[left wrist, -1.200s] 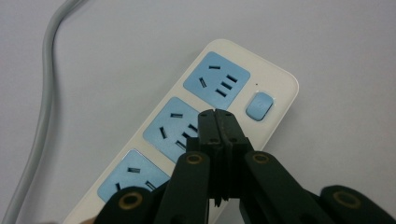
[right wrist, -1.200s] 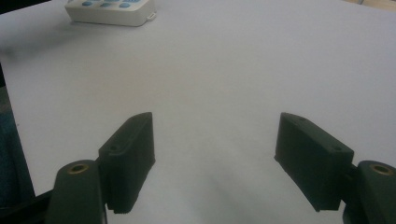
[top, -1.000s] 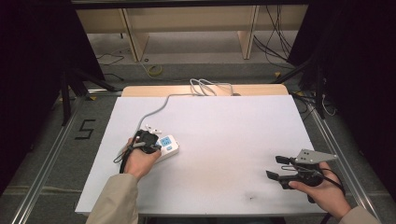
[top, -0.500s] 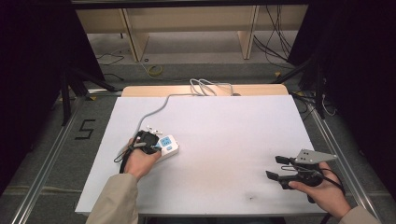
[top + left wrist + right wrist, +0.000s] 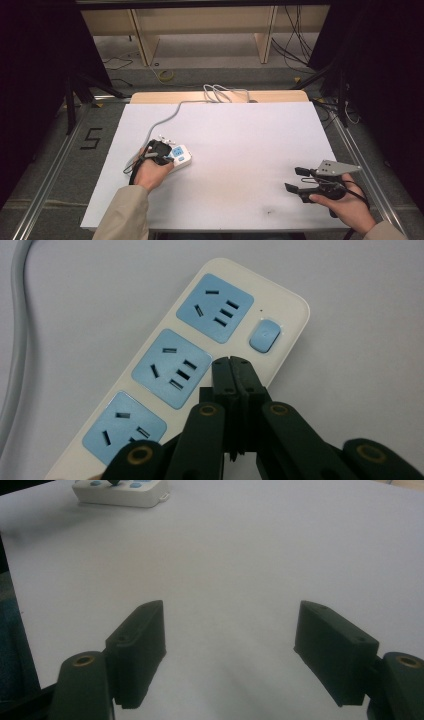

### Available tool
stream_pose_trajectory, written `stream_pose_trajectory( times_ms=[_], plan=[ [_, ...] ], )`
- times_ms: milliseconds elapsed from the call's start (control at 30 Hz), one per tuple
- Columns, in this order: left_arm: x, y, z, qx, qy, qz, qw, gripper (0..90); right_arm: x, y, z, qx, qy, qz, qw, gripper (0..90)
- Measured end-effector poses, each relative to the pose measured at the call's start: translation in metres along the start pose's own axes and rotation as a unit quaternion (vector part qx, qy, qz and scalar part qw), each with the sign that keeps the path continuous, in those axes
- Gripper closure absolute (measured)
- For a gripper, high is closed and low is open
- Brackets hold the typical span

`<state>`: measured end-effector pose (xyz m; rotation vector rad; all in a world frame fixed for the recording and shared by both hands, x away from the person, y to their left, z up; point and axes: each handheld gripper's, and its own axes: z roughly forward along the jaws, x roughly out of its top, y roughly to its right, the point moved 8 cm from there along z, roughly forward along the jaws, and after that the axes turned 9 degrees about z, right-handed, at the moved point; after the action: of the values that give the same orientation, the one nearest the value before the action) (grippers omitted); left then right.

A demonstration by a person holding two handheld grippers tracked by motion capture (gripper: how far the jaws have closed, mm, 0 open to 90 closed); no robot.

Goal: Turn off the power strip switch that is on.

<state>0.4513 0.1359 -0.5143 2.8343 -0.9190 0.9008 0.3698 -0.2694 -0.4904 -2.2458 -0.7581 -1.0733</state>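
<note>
Power strip (image 5: 179, 156) lay on white desk (image 5: 240, 150), left of middle, near the front edge. Grey cord (image 5: 167, 118) ran from it toward the desk's far edge, looped there in a loose coil.

Left gripper (image 5: 233, 365) held over the strip, jaws shut tight together, nothing between them. Tips sat above the strip's rim beside the middle socket (image 5: 172, 368), a little short of the switch (image 5: 264, 335). Whether tips touched the casing: could not tell. Closed jaws make a single blunt point; judged as readied for pressing the switch rather than for grasping anything. Seen from above, left gripper (image 5: 159, 151) covered much of the strip's nearer end, hand directly behind it.

Right gripper (image 5: 230, 645) parked well apart over the bare desk at the right front, jaws spread wide, holding nothing. Likely kept out of the way, idle. Same right gripper (image 5: 299, 181) in the high view pointed toward the desk's middle, grey plate on top.

Strip itself: cream-white casing, rounded corners, three pale blue socket faces in a row, each with slots for two-pin and three-pin plugs. Blue rounded switch at the end past the top socket (image 5: 213, 307), tiny dot beside it. No plugs inserted.
</note>
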Motion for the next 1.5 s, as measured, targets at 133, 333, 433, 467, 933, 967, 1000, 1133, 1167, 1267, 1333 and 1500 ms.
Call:
stream_pose_trajectory(
  times_ms=[133,333,433,467,933,967,1000,1133,1167,1267,1333,1500],
  plan=[
    [-0.0003,0.0001,-0.0004,0.000,-0.003,0.005,1.0000,90.0,0.0001,0.0002,0.0001,0.000,0.000,0.000,1.0000,28.5],
    [-0.0004,0.0001,-0.0006,-0.004,-0.006,0.003,1.0000,90.0,0.0001,0.0000,0.0001,0.000,0.000,-0.001,1.0000,28.5],
    [-0.0001,-0.0002,-0.0006,-0.006,-0.009,0.005,0.9999,90.0,-0.0001,-0.0002,-0.0001,0.001,-0.001,-0.002,1.0000,28.6],
    [0.0000,-0.0003,-0.0005,-0.008,-0.010,0.005,0.9999,90.0,0.0001,-0.0003,-0.0002,0.000,0.000,-0.001,1.0000,28.5],
    [0.0012,0.0014,0.0006,-0.014,-0.012,0.012,0.9998,90.0,-0.0006,-0.0005,-0.0008,0.000,-0.001,-0.002,1.0000,28.6],
    [0.0013,0.0015,0.0007,-0.014,-0.012,0.010,0.9998,90.0,-0.0007,-0.0005,-0.0008,0.001,-0.001,-0.002,1.0000,28.5],
    [0.0014,0.0014,0.0009,-0.015,-0.012,0.007,0.9998,90.0,-0.0007,-0.0005,-0.0008,0.001,-0.001,-0.003,1.0000,28.6],
    [0.0013,0.0008,0.0007,-0.018,-0.011,0.002,0.9998,90.0,-0.0009,-0.0007,-0.0009,0.001,-0.002,-0.003,1.0000,28.6],
    [0.0014,0.0011,0.0007,-0.017,-0.012,0.003,0.9998,90.0,-0.0009,-0.0008,-0.0009,0.001,-0.002,-0.003,1.0000,28.5],
    [0.0016,-0.0001,0.0007,-0.022,-0.010,-0.007,0.9997,90.0,-0.0008,-0.0006,-0.0008,0.001,-0.003,-0.004,1.0000,28.5],
    [0.0010,-0.0011,0.0001,-0.022,-0.012,-0.005,0.9997,90.0,-0.0010,-0.0003,-0.0005,0.002,-0.003,-0.004,1.0000,28.5],
    [-0.0008,-0.0031,-0.0010,-0.031,-0.010,-0.023,0.9992,90.0,-0.0007,-0.0009,-0.0004,0.002,-0.003,-0.003,1.0000,28.6]
  ],
)
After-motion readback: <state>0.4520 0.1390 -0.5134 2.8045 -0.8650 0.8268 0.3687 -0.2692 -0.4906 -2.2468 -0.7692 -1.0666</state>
